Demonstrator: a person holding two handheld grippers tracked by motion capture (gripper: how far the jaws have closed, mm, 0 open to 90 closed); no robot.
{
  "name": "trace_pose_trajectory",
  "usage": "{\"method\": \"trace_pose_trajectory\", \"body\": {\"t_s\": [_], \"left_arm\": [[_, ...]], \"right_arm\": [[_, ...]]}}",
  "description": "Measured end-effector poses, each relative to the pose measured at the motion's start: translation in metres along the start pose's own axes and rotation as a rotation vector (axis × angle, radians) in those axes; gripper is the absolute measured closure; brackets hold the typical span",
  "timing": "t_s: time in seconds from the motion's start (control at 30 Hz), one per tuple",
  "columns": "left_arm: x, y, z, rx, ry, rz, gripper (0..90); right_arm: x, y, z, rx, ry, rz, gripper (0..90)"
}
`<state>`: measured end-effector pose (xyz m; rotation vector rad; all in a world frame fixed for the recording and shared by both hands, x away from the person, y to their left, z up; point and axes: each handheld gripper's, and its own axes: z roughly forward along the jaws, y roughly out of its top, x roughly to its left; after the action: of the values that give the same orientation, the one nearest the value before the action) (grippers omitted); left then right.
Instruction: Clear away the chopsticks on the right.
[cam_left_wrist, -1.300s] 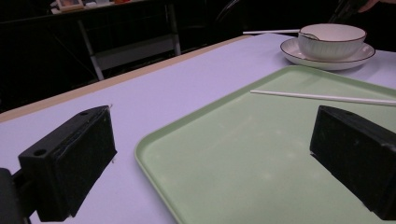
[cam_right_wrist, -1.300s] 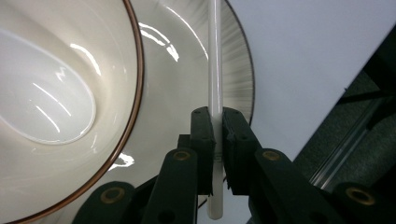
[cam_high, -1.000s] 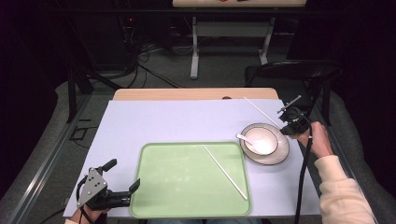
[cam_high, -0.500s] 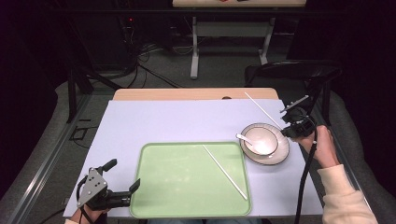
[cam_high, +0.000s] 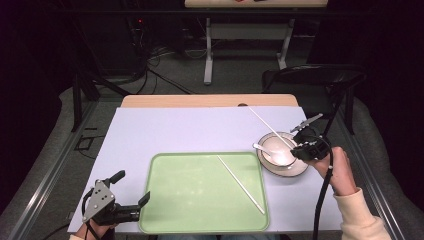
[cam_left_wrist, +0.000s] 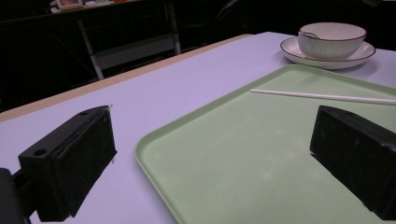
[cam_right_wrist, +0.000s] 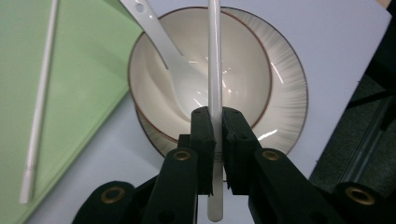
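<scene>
A white chopstick (cam_high: 267, 127) (cam_right_wrist: 215, 56) is pinched near its end by my right gripper (cam_high: 297, 146) (cam_right_wrist: 215, 119), which is shut on it. It slants over a white bowl (cam_high: 282, 156) (cam_right_wrist: 243, 60) (cam_left_wrist: 331, 39) that stands on a saucer (cam_high: 292, 171) (cam_left_wrist: 289, 46). A white spoon (cam_high: 262, 149) (cam_right_wrist: 163, 51) rests in the bowl. A second chopstick (cam_high: 240, 184) (cam_left_wrist: 322, 96) (cam_right_wrist: 39, 107) lies aslant on the green tray (cam_high: 190, 200) (cam_left_wrist: 243, 186). At the tray's near left corner, my left gripper (cam_high: 131, 187) (cam_left_wrist: 212, 154) stands open with nothing between its fingers.
The table has a lavender cover (cam_high: 175, 132), with a wooden strip (cam_high: 200, 101) along its far edge. A dark folding chair (cam_high: 312, 75) stands beyond the right corner. Cables and a table frame (cam_high: 207, 50) occupy the floor behind.
My right gripper has carried its chopstick a little nearer and leftward, further over the bowl. The left gripper has stayed still.
</scene>
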<state>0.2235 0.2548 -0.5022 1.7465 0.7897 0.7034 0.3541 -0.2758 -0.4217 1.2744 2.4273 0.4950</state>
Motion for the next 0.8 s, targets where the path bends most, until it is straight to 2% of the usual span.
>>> {"method": "trace_pose_trajectory", "body": {"t_s": [0.33,0.4,0.6,0.8], "left_arm": [[0.0,0.0,0.0,0.0,0.001,-0.002,0.0],[0.0,0.0,0.0,0.001,0.0,-0.001,0.0],[0.001,0.0,0.001,0.001,0.002,-0.004,0.0],[0.0,0.0,0.0,-0.002,0.001,-0.004,0.0]], "right_arm": [[0.03,-0.001,-0.001,-0.006,0.038,-0.04,83.7],[0.033,-0.002,0.001,-0.01,0.048,-0.034,83.6],[0.051,-0.006,0.011,0.014,0.067,-0.067,83.6],[0.062,-0.01,0.019,0.034,0.084,-0.091,83.7]]}}
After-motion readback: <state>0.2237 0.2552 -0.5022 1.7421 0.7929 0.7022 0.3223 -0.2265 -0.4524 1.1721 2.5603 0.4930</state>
